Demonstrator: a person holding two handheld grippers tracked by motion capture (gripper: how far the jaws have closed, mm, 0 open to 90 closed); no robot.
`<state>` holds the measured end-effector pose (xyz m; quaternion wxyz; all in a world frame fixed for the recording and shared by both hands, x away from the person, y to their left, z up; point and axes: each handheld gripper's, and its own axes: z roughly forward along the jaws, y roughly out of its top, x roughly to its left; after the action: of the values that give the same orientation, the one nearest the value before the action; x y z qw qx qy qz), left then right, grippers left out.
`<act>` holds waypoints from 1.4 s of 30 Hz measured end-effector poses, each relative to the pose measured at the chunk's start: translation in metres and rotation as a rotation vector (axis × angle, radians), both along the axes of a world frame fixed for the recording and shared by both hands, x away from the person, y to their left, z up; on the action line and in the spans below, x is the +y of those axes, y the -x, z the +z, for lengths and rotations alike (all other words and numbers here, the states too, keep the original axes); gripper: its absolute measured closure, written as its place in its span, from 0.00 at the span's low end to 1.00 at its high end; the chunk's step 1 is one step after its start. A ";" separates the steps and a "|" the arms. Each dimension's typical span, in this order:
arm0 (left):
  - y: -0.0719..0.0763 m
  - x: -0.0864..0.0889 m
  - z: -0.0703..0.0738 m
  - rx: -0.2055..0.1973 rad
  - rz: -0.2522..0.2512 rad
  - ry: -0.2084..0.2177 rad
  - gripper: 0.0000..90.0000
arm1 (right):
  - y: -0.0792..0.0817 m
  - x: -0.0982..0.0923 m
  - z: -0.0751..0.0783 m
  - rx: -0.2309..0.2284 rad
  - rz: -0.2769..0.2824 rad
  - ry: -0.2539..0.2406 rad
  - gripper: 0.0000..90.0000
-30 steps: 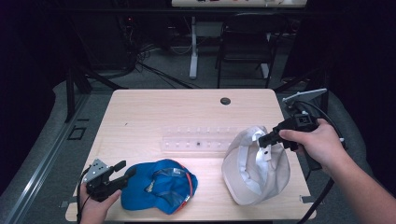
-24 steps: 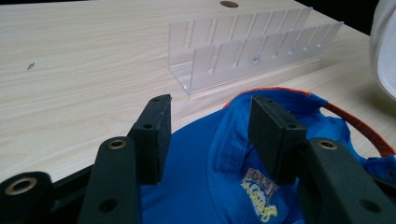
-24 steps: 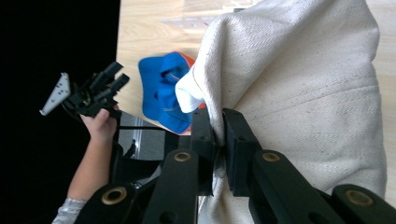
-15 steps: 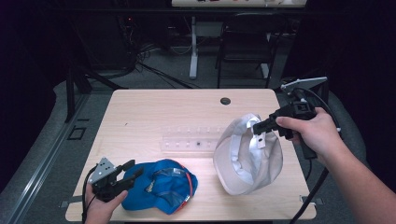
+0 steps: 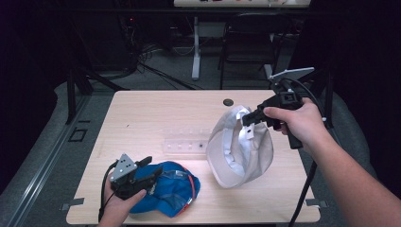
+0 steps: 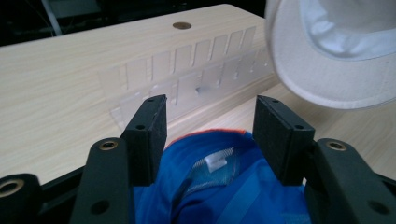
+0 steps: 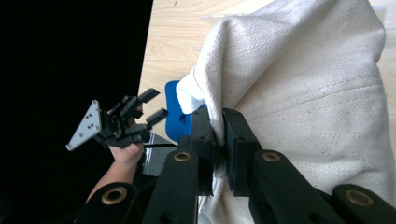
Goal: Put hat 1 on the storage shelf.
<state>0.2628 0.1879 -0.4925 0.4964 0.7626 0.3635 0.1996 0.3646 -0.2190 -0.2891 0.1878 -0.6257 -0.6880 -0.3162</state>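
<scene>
Cream cotton, soft and light: the white cap (image 5: pixel 241 146) hangs over the worktop (image 5: pixel 156 113), clamped at its rim by the right hand-held gripper (image 5: pixel 249 118). The left hand-held gripper (image 6: pixel 208 135), jaws apart and just opened wider, straddles the blue cap (image 5: pixel 165 187); best pinched at the brim.

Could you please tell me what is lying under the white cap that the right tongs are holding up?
Bare table lies under the white cap, with a clear plastic rack beside it; the spot directly beneath is hidden.

no readable text, the small white tag inside the blue cap (image 6: pixel 215 162) too blurred to make out; no brands, numbers, signs
</scene>
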 end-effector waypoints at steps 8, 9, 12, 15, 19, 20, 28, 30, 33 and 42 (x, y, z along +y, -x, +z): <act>-0.002 -0.028 0.002 -0.023 -0.060 -0.049 0.49 | -0.012 0.016 -0.002 -0.009 0.004 -0.031 0.93; -0.002 -0.031 0.002 -0.023 -0.061 -0.052 0.49 | -0.013 0.017 -0.003 -0.022 0.004 -0.034 0.93; -0.004 -0.039 0.003 -0.030 -0.059 -0.061 0.49 | -0.017 0.021 -0.004 -0.022 0.006 -0.038 0.93; -0.006 -0.048 0.003 -0.052 -0.060 -0.089 0.49 | -0.021 0.024 -0.004 -0.028 0.014 -0.044 0.93; -0.009 -0.059 0.004 -0.037 -0.084 -0.092 0.49 | -0.025 0.031 -0.002 -0.044 -0.007 -0.057 0.93; -0.010 -0.062 0.004 -0.036 -0.092 -0.091 0.49 | -0.026 0.032 -0.002 -0.042 0.001 -0.056 0.93; -0.014 -0.078 0.006 -0.049 -0.113 -0.119 0.48 | -0.036 0.042 0.006 -0.075 -0.010 -0.092 0.93; -0.015 -0.081 0.008 -0.054 -0.119 -0.120 0.48 | -0.037 0.043 0.008 -0.076 -0.015 -0.098 0.93; -0.016 -0.088 0.009 -0.051 -0.127 -0.130 0.48 | -0.040 0.046 0.011 -0.084 -0.023 -0.101 0.93; -0.017 -0.118 0.003 -0.084 -0.144 -0.229 0.47 | -0.046 0.057 0.014 -0.104 -0.034 -0.112 0.93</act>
<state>0.2798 0.0699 -0.4898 0.4341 0.8292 0.2617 0.2356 0.4103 -0.1624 -0.2753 0.1810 -0.6086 -0.6672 -0.3895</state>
